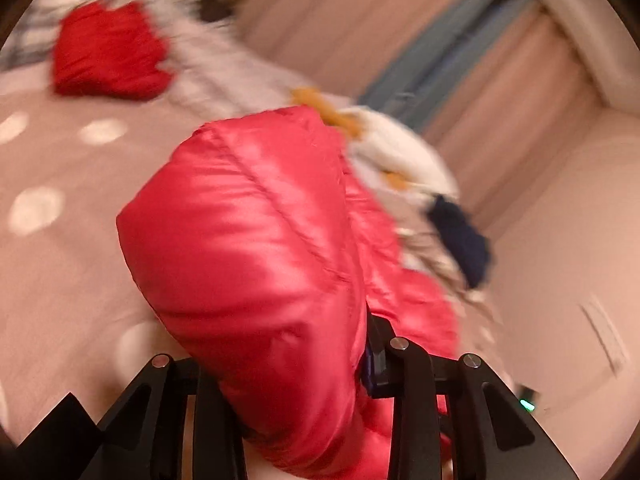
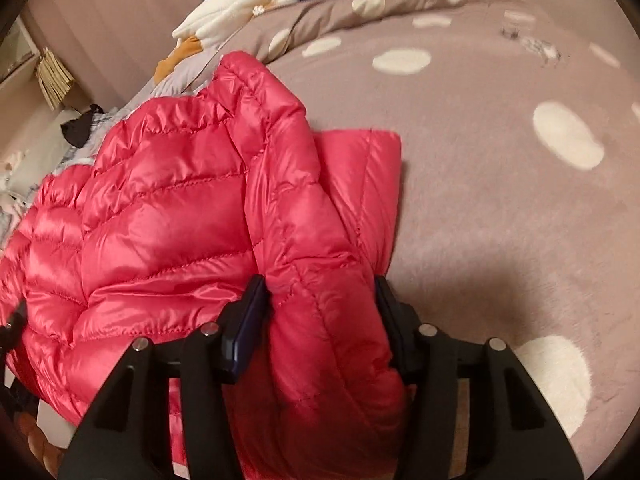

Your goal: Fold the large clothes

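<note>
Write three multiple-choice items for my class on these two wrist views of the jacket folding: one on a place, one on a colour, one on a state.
1. Where does the puffer jacket lie?
A. on a spotted blanket
B. on a hanger
C. in a basket

2. What colour is the jacket?
A. navy
B. pinkish red
C. white

3. What is between the fingers of the right gripper?
A. nothing
B. a white cloth
C. a fold of the jacket

Answers:
1 A: the right wrist view shows it spread on the spotted blanket.
2 B: its quilted shell is shiny pinkish red in both views.
3 C: jacket fabric fills the gap between both pads.
</note>
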`<state>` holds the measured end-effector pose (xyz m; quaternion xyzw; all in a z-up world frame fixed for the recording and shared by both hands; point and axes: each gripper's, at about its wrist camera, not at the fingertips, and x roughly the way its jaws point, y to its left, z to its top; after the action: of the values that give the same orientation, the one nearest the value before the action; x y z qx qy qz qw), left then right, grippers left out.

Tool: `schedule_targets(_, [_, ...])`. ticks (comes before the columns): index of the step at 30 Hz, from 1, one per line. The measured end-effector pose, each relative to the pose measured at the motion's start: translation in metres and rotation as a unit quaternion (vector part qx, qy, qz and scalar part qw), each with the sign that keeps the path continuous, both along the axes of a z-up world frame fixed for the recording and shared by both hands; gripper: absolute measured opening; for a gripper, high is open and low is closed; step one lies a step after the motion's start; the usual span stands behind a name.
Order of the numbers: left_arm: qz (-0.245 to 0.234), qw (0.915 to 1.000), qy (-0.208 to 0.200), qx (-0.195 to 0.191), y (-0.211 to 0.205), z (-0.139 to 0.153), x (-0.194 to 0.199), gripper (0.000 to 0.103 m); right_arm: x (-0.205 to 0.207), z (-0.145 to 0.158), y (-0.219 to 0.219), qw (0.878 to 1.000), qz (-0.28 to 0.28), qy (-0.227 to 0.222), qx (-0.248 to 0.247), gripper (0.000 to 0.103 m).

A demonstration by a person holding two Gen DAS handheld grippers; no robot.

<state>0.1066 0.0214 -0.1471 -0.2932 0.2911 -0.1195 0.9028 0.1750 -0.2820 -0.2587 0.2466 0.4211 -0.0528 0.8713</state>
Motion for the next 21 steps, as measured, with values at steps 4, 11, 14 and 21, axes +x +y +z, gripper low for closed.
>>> schedule_targets(4, [-0.111,0.9899,-0.036,-0.081,-0.022,0.01,0.009,0.039,0.001,-0.003,-0.01,0.999,0.005,0.005,0.036,0.054])
schedule_targets(11, [-0.229,0.9716,0.001,-0.06,-0.094,-0.006,0.029,0.06,-0.019,-0.002,-0.047,0.989,-0.048,0.007,0.142,0.057])
schedule_targets(14, [-0.283,0.9579,0.011,-0.046,-0.125,-0.012,0.026,0.069,-0.039,0.019,-0.066,0.989,-0.099,-0.02,0.11,0.067])
schedule_targets(21, [-0.314,0.9487,0.027,-0.018,-0.161,-0.03,0.037,0.074,-0.079,0.077,-0.063,0.986,-0.084,-0.119,0.076,0.083])
